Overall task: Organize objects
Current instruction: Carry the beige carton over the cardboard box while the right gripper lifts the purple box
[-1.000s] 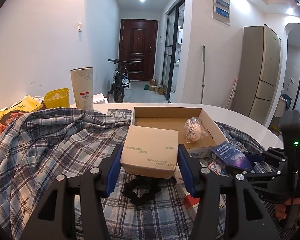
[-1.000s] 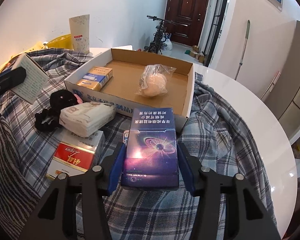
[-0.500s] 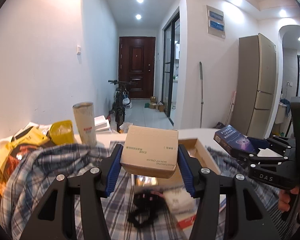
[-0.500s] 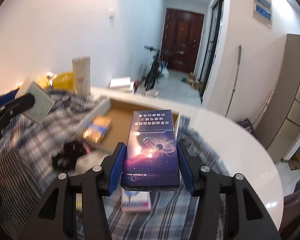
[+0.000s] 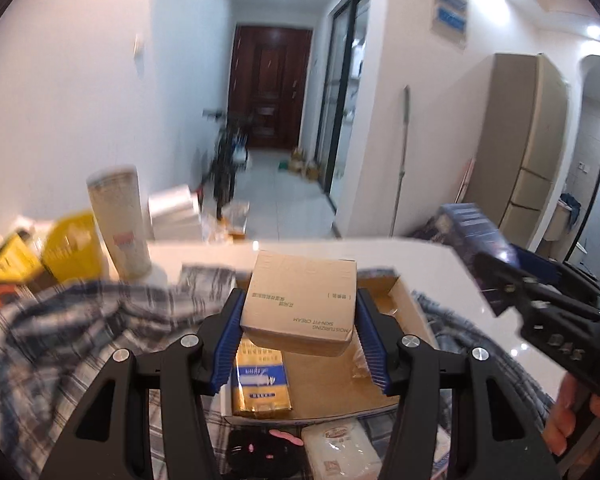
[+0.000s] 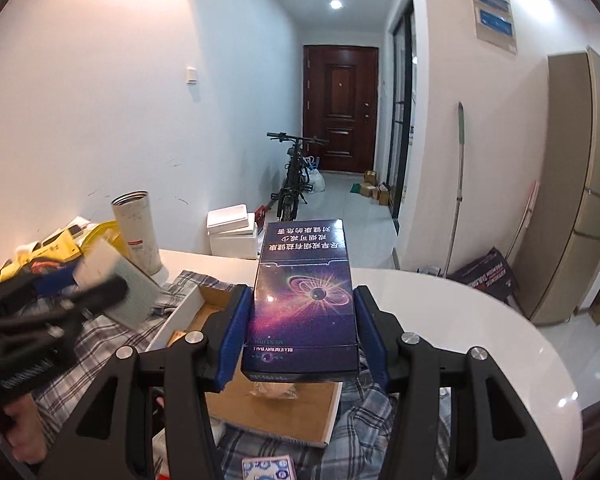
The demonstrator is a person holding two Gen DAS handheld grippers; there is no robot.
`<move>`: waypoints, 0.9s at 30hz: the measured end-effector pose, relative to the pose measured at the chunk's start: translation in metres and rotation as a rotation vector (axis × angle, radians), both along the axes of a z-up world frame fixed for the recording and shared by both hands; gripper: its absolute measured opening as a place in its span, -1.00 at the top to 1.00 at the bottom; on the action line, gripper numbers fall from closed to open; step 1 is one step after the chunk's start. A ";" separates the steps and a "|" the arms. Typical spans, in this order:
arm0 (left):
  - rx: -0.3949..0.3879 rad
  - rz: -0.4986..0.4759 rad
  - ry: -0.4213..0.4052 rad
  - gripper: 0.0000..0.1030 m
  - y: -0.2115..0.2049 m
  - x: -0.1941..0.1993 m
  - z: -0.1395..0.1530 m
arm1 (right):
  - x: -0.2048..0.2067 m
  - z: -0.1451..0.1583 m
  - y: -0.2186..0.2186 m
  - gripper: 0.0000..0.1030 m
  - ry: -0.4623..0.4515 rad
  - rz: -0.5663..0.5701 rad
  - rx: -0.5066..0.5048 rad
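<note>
Your left gripper (image 5: 298, 330) is raised above the open cardboard tray (image 5: 414, 318) and pitched down toward it, clamping the tan carton (image 5: 300, 300) between both blue pads, over the tray's near half. A gold-and-blue pack (image 5: 260, 380) lies in the tray's near left corner. Your right gripper (image 6: 298, 330) is held level and higher, over the tray's right edge, squeezing the purple box (image 6: 304, 296) flat between its fingers. The tray rests on a plaid cloth (image 5: 80, 332) spread over the white table (image 6: 480, 320).
</note>
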State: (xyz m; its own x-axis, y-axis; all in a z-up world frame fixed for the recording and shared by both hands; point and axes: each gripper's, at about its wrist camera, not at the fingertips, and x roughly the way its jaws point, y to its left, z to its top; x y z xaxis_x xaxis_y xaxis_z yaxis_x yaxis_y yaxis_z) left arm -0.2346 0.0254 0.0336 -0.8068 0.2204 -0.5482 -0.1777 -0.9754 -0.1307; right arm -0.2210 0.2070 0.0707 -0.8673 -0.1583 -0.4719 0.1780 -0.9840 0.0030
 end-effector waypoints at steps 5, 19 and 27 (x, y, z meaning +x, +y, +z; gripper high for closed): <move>0.011 -0.003 -0.148 -0.09 -0.002 -0.033 -0.044 | -0.021 -0.033 0.011 0.02 -0.090 -0.013 -0.044; 0.025 -0.046 -0.286 -0.09 0.029 -0.039 -0.074 | -0.038 -0.063 0.027 0.02 -0.171 -0.039 -0.024; 0.014 -0.037 -0.324 -0.09 0.035 -0.040 -0.089 | -0.038 -0.067 0.033 0.02 -0.186 -0.051 -0.032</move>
